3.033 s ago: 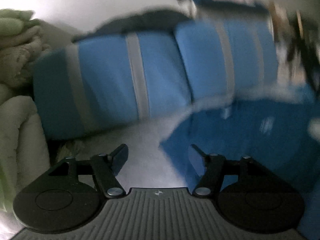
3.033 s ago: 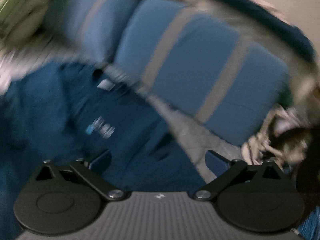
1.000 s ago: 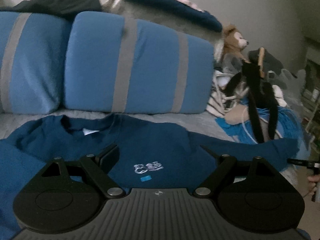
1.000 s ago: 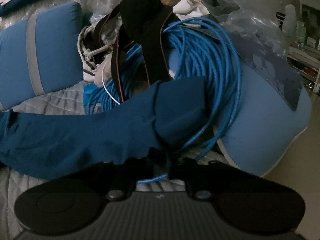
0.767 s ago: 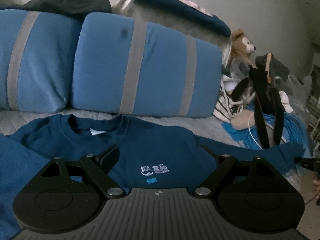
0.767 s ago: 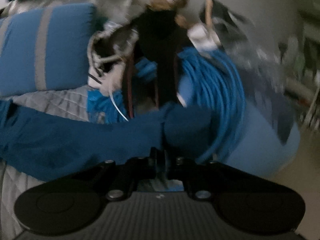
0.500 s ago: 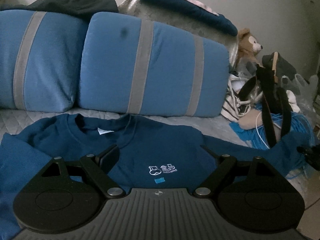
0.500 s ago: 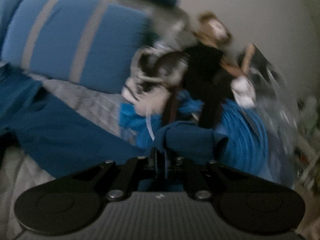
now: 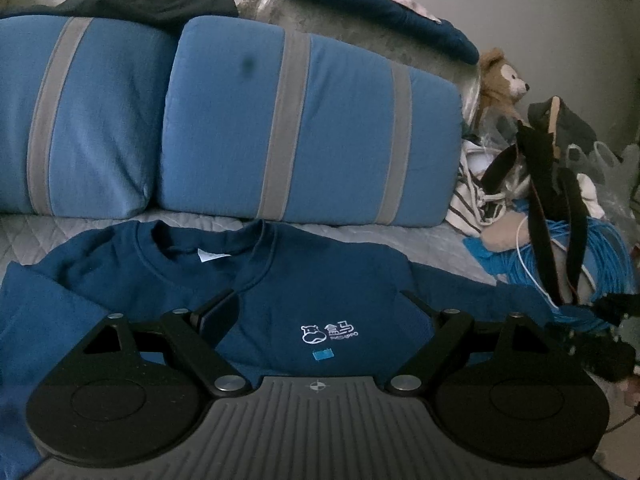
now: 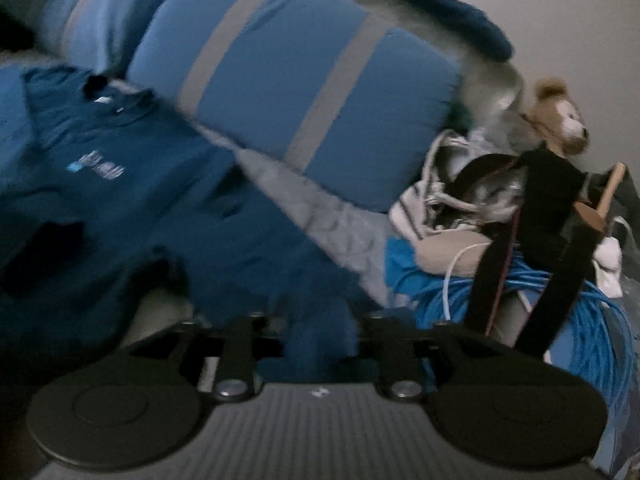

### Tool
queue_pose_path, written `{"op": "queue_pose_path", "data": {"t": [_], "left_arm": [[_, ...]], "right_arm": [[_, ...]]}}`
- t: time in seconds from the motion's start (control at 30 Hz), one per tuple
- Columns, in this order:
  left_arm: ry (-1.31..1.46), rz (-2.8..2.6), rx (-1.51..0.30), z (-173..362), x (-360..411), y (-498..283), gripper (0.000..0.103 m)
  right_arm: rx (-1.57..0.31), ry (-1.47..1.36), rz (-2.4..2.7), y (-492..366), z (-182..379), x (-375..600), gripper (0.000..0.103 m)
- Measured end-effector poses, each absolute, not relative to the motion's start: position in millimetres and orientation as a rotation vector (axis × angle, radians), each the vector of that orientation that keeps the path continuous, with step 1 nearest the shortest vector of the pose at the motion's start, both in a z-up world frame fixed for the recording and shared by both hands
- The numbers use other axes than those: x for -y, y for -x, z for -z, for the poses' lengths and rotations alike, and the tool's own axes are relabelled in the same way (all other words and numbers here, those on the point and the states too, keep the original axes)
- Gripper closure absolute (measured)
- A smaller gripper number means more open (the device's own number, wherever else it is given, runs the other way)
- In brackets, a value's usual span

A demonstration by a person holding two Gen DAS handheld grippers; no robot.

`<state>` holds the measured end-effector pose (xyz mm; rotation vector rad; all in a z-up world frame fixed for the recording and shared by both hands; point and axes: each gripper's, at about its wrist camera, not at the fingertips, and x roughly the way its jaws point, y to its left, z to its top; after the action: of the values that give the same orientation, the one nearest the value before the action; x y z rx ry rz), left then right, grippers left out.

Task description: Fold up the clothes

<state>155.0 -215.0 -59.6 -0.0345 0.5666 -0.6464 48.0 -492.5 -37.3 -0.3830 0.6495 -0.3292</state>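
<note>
On the grey quilted bed (image 9: 48,232) a dark blue sweatshirt (image 9: 304,280) lies face up, its round collar toward the pillows and a small white logo (image 9: 328,332) on the chest. One sleeve (image 9: 480,292) runs out toward the heap of things at the side of the bed. The left hand-held gripper (image 9: 320,312) hangs low over the chest of the sweatshirt with its two fingers spread wide apart and nothing between them; the logo shows in the gap.

Seen from the right wrist camera, the right hand-held gripper (image 10: 316,336) has its fingers drawn close together, pinched on the end of the sweatshirt sleeve (image 10: 316,320), and the cloth bunches up between them. That view is blurred, so the exact fold of the cloth is hard to tell.

Behind the sweatshirt two blue pillows with grey stripes (image 9: 312,128) stand side by side against the back, with a dark garment (image 9: 152,0) draped over the left one and a blue blanket (image 9: 380,12) lying on a pale bundle above the right one. Just beside the right pillow sits a brown teddy bear (image 9: 502,80). Below it lie a striped cloth (image 9: 472,196), black straps (image 9: 552,200) and a coil of bright blue cable (image 9: 600,260), all piled together.
</note>
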Motion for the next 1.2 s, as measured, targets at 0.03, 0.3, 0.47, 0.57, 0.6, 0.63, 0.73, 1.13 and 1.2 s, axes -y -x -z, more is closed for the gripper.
{"op": "queue_pose_path", "data": {"t": [0.03, 0.3, 0.47, 0.57, 0.6, 0.63, 0.73, 1.13, 1.2], "left_arm": [[0.035, 0.646, -0.567, 59.5, 214.9, -154.9, 0.018], [0.039, 0.636, -0.577, 59.9, 215.5, -156.7, 0.018], [0.042, 0.630, -0.585, 61.2, 214.3, -158.2, 0.018], [0.040, 0.626, -0.590, 62.2, 213.7, -158.7, 0.018], [0.040, 0.624, -0.592, 62.5, 213.6, -158.9, 0.018], [0.040, 0.623, -0.593, 62.6, 213.7, -159.3, 0.018], [0.038, 0.621, -0.596, 63.1, 213.9, -160.0, 0.018], [0.025, 0.616, -0.606, 64.6, 215.8, -160.1, 0.018], [0.021, 0.613, -0.609, 65.4, 216.8, -160.4, 0.018]], "right_arm": [[-0.660, 0.383, 0.319, -48.1, 38.2, 494.2, 0.034], [-0.747, 0.383, 0.250, -46.2, 44.5, 512.3, 0.026], [-0.771, 0.221, 0.236, -53.3, 35.7, 537.8, 0.026], [-0.784, 0.045, 0.232, -63.3, 34.0, 560.3, 0.026], [-0.791, 0.016, 0.236, -66.2, 36.6, 564.6, 0.026], [-0.798, -0.010, 0.241, -69.1, 39.3, 568.5, 0.026], [-0.811, -0.066, 0.245, -75.4, 47.1, 575.9, 0.032], [-0.771, 0.458, 0.170, -60.9, 45.5, 498.5, 0.039], [-0.770, 0.518, 0.191, -61.5, 46.2, 491.1, 0.039]]}}
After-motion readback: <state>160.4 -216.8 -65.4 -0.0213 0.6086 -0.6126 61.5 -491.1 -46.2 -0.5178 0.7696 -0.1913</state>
